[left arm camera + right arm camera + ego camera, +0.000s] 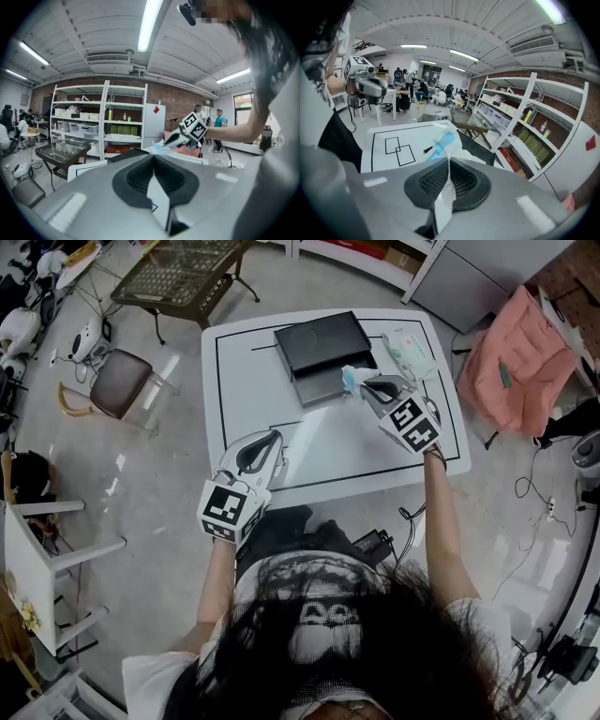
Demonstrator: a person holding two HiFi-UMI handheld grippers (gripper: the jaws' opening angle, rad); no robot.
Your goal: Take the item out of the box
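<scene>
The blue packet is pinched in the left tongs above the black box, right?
No: the blue packet is pinched in the right tongs, not the left tongs, above the black box; the right gripper view shows it.

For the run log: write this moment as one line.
right gripper: shut on packet, held clear of box | left gripper: shut, empty, over table front | step: packet out of box
</scene>
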